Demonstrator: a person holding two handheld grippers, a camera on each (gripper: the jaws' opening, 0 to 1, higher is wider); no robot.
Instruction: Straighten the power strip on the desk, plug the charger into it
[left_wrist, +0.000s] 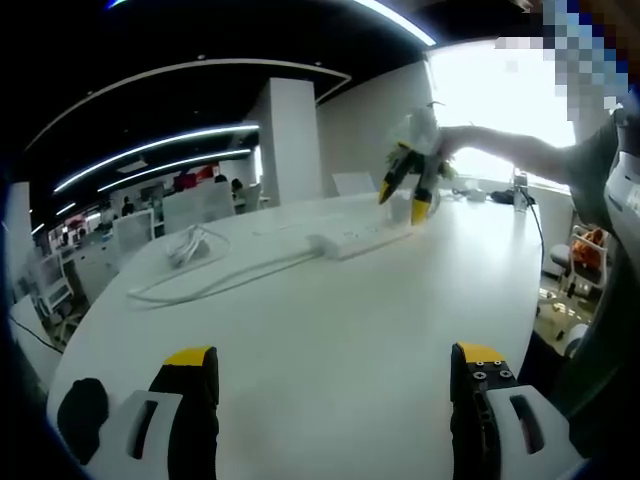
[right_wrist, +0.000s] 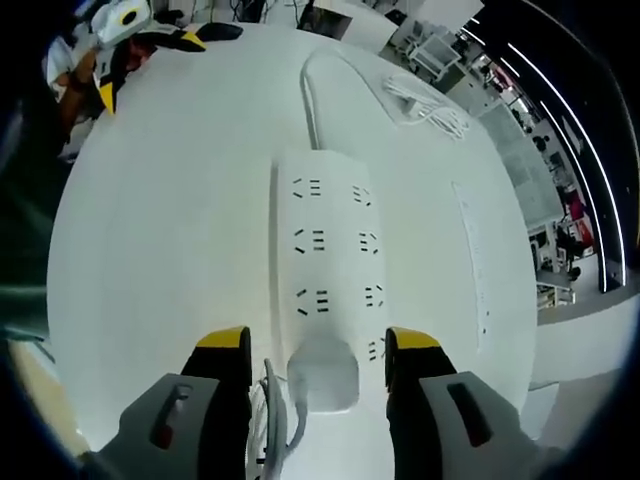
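A: Where is the power strip (right_wrist: 325, 250) seen?

B: It is laid flat on the white tabletop (right_wrist: 170, 230), just ahead of the right tool (right_wrist: 318, 350) in the right gripper view. Rows of socket slots are shown on its top face. No brand or writing can be read on it.

A: And the charger (right_wrist: 325, 370)?

B: A white, rounded plug body is seen at the near end of the strip, between the yellow-tipped jaws of the right tool. The jaws are spread apart on either side of it, and a gap is visible on each side, so it is not clamped. Whether it is seated in a socket cannot be told. A thin white cable (right_wrist: 275, 420) is seen beside it, near the left jaw.

A: What is shown in the left gripper view?

B: The left tool (left_wrist: 335, 365) is held low over the tabletop (left_wrist: 330, 330), its jaws wide apart with nothing between them. The power strip (left_wrist: 350, 238) is seen far across the surface, with its white cord (left_wrist: 210, 285) trailing toward a loose bundle of cable (left_wrist: 185, 245). The right tool (left_wrist: 408, 195) is held above the strip by a person's hand (left_wrist: 440, 140).

A: Any labels anywhere?

B: None that can be read. The office background is blurred.
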